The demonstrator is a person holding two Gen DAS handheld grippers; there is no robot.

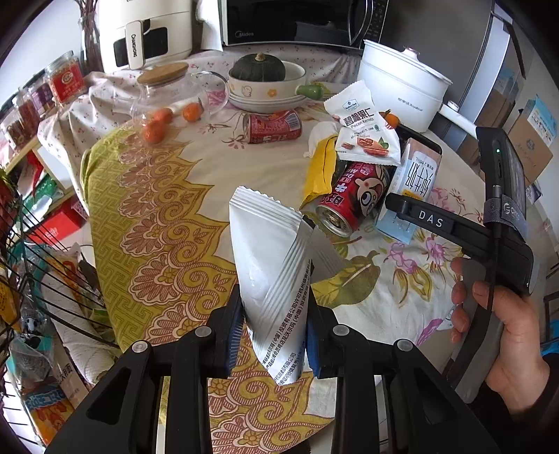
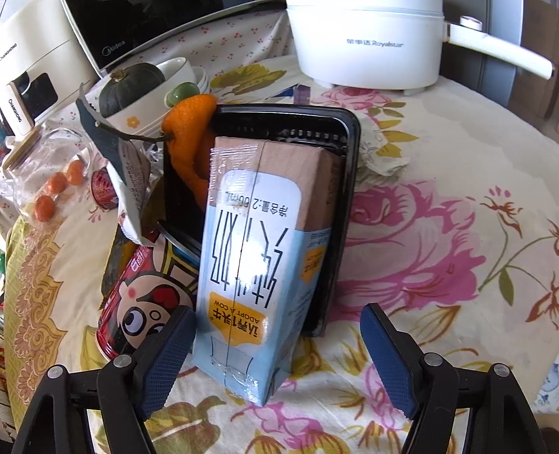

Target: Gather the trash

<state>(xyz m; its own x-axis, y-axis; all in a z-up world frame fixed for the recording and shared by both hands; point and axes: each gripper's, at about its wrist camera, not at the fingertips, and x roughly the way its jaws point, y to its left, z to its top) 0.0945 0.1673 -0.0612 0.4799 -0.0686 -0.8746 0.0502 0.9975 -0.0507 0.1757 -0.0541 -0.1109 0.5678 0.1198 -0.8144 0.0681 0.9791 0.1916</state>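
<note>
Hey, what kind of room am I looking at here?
Most likely a home kitchen or dining corner. A microwave and a white electric cooking pot stand at the back of a table covered in a floral tablecloth, and a squash sits in a bowl among snack wrappers and drink cans.

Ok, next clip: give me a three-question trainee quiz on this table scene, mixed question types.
1. True or false: the left gripper is shut on a silver wrapper.
2. Multiple choice: what lies between the right gripper's open jaws? A) a red can B) a milk carton C) a bowl
3. Fill in: the milk carton leans on a black ____, with orange peel in it.

Key:
1. True.
2. B; the red can lies beside it, outside the jaws.
3. Tray.
</note>
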